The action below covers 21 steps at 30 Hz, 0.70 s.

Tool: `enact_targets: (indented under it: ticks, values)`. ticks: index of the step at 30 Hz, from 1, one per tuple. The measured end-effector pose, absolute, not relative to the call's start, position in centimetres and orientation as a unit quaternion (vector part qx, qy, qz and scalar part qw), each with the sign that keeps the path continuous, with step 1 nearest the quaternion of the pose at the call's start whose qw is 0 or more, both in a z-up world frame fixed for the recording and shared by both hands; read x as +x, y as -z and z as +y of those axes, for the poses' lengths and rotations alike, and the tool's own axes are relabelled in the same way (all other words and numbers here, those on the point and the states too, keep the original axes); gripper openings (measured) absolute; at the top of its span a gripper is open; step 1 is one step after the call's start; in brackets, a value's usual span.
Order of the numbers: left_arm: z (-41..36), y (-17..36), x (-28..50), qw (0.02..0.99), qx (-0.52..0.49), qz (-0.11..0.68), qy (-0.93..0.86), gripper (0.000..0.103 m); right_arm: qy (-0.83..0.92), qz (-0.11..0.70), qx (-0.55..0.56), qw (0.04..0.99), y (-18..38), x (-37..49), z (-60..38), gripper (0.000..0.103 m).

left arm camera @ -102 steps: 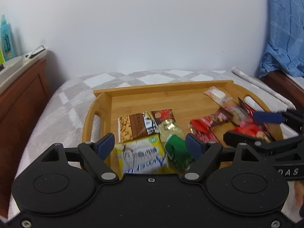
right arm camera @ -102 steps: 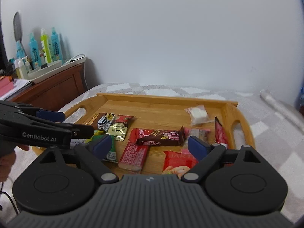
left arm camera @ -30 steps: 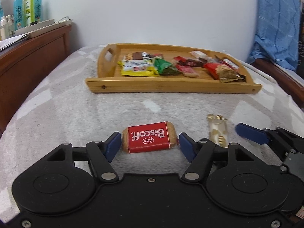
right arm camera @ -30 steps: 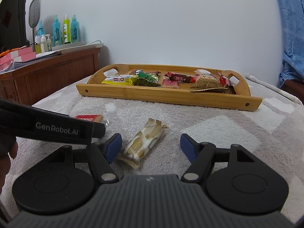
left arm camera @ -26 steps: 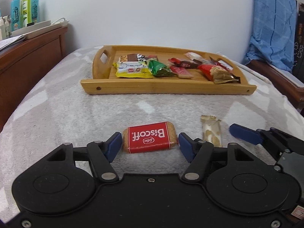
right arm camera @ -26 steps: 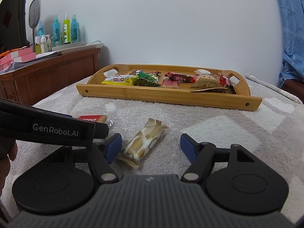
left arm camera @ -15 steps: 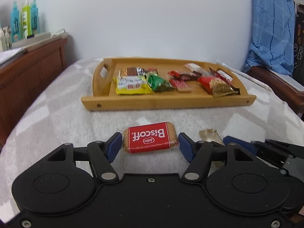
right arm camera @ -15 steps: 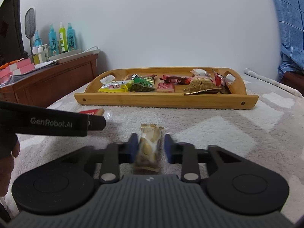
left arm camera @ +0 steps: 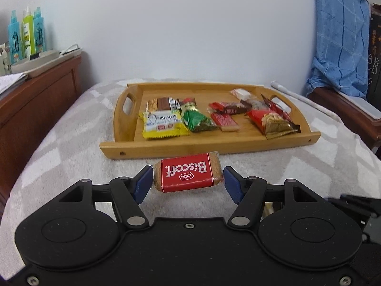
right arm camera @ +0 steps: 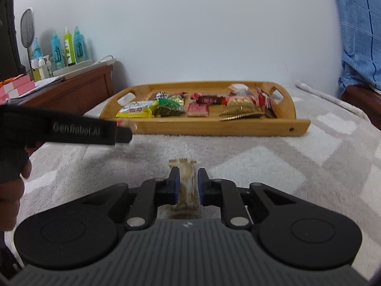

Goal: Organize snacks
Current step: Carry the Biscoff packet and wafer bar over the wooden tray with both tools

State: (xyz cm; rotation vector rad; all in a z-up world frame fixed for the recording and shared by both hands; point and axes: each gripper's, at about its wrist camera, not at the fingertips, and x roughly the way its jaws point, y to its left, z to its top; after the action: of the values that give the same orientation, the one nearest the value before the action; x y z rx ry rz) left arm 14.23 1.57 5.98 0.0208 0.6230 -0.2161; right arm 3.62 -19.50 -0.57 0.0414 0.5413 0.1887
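My left gripper [left arm camera: 188,182] is shut on a red Biscoff packet [left arm camera: 188,175], gripped by its two ends and held clear of the grey checked blanket [left arm camera: 71,147]. Beyond it lies the wooden tray [left arm camera: 209,146], which holds several wrapped snacks. In the right wrist view my right gripper [right arm camera: 188,186] has its jaws closing on a cream-and-gold snack bar [right arm camera: 182,165] that lies on the blanket; both pads press its sides. The left gripper's finger [right arm camera: 83,131] crosses that view at the left, well short of the tray [right arm camera: 214,127].
A brown dresser [left arm camera: 35,100] with bottles [right arm camera: 66,45] stands to the left of the bed. A blue cloth [left arm camera: 340,47] hangs at the right above a wooden edge. A person's hand [right arm camera: 12,188] shows at the left border. Bare blanket lies between grippers and tray.
The right jaws closed from wide apart onto the snack bar, which turned lengthwise between them. The left gripper rose with the Biscoff packet off the blanket.
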Motion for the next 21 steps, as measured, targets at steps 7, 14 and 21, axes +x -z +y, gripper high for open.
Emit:
enact_targets:
  ticks: [7,14,21]
  values:
    - [2.3,-7.1,15.5,0.947,-0.008,0.306,0.102,0.062,-0.070,0.334,0.011,0.940,0.2,5.3,-17.7,0.044]
    - [3.3,-8.0,16.4,0.953,-0.010,0.288,0.091,0.062,-0.056,0.340,0.058,0.937,-1.1,6.9,-18.0,0.024]
    - [4.2,-8.4,17.2,0.954,-0.026,0.284,0.089,0.062,-0.074,0.264,0.075,0.959,-3.7,8.6,-19.5,0.024]
